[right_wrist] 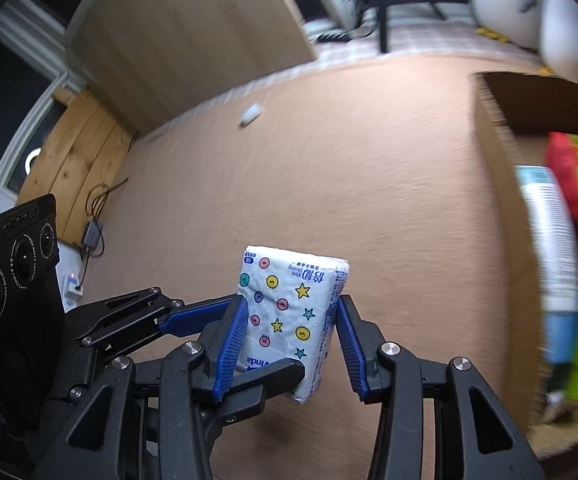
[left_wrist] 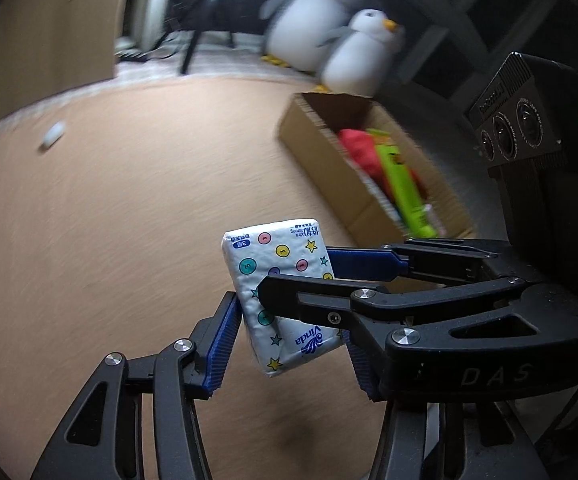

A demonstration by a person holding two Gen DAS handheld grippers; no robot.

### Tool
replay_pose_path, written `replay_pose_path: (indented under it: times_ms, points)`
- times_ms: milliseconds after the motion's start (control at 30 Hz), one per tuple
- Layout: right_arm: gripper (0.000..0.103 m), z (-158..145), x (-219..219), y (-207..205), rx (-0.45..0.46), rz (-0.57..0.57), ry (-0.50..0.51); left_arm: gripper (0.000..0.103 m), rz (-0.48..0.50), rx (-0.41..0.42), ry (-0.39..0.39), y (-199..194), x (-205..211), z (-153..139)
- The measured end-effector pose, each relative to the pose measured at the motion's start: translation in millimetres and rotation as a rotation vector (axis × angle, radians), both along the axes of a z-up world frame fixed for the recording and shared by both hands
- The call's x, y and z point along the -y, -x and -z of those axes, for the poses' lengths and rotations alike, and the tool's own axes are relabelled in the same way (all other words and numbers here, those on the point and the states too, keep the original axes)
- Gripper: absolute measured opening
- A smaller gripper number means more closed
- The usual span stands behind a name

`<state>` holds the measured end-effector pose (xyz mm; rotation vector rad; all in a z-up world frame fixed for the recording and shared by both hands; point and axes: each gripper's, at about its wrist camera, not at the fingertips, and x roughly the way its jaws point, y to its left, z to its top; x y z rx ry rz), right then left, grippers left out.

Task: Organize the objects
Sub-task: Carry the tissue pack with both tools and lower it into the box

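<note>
A white tissue pack [left_wrist: 277, 276] [right_wrist: 289, 304] printed with coloured dots and stars hangs above the tan surface, held from two sides. In the left wrist view my left gripper [left_wrist: 289, 332] has its blue pads against the pack's lower edges. My right gripper [left_wrist: 297, 272] reaches in from the right and clamps the same pack. In the right wrist view my right gripper [right_wrist: 292, 304] presses both blue pads on the pack's sides, and my left gripper [right_wrist: 267, 334] crosses in from the left. An open cardboard box [left_wrist: 329, 160] [right_wrist: 501, 200] lies to the right.
The box holds a red item [left_wrist: 359, 152], a green packet [left_wrist: 405, 196] and a blue-white tube [right_wrist: 553, 248]. A small white object [left_wrist: 53, 134] [right_wrist: 251, 114] lies far out on the surface. Two penguin plush toys [left_wrist: 361, 52] stand behind the box. A cable with adapter [right_wrist: 93, 232] is at left.
</note>
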<state>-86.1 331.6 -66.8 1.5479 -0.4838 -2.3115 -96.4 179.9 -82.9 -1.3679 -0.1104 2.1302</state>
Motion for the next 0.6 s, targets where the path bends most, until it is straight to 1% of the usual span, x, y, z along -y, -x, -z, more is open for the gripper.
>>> replay_pose_path:
  times_ms: [233, 400, 533, 600]
  points:
    - [0.042, -23.4, -58.0, -21.6, -0.041, 0.100, -0.027, 0.054, 0.107, -0.039, -0.023, 2.0, -72.5, -19.0]
    - [0.042, -34.7, -99.7, -38.6, -0.062, 0.173, -0.056, 0.053, 0.173, -0.060, -0.035, 0.3, -122.5, -25.3]
    - [0.042, -37.7, -130.4, -49.3, -0.070, 0.233, -0.067, 0.053, 0.215, -0.072, -0.039, 0.5, -160.6, -27.2]
    - [0.042, -38.1, -142.1, -52.2, -0.070, 0.254, -0.072, 0.053, 0.231, -0.072, -0.039, 0.4, -173.4, -26.9]
